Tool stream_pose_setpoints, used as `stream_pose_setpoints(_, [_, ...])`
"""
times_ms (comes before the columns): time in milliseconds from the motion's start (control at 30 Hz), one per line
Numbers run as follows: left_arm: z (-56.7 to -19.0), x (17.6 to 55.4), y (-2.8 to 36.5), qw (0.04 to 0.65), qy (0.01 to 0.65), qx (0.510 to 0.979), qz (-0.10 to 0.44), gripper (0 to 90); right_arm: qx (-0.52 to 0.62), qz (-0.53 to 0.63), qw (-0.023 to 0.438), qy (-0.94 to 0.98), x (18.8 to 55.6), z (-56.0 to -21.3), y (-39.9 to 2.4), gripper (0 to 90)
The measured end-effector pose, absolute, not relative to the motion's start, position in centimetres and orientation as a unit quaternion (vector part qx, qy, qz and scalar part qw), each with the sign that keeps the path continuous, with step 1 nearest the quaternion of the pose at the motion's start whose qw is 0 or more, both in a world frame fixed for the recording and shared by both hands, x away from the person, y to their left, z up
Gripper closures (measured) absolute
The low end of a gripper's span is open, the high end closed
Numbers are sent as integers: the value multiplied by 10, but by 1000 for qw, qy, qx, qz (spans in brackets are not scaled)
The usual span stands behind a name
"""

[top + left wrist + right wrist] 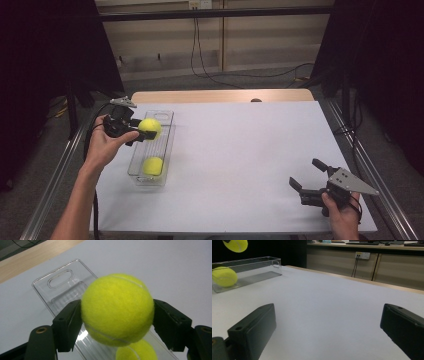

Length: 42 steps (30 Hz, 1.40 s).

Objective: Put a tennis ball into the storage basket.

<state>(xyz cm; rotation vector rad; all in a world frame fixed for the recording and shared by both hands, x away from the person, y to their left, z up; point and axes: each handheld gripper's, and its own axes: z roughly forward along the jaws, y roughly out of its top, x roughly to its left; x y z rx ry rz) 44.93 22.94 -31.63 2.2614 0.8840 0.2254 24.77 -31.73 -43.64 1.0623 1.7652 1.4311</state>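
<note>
My left gripper [146, 131] is shut on a yellow tennis ball [150, 127] and holds it above the far half of a clear plastic tray [167, 141] at the table's left. The left gripper view has both black jaws pressed on the ball's [117, 308] sides, with the tray [60, 280] beneath. A second tennis ball [153, 166] lies in the tray's near end, and its top edge peeks out below the held one [136, 352]. My right gripper [306, 175] rests low at the table's near right corner, jaws wide apart with nothing between them. From there the tray ball [224, 276] and the held ball [235, 245] sit far left.
The white table top [240, 150] stretches between the two grippers. A wooden strip [220, 95] runs along its far edge. Metal rails [370, 170] flank both sides. Cables hang from a wall socket behind the table.
</note>
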Motion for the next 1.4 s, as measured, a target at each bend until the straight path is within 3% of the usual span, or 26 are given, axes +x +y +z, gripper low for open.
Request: stream_pose_setpoints(1400, [-349, 447, 226, 290, 339, 893, 64, 270, 401, 542, 310, 670, 248, -437, -317, 0])
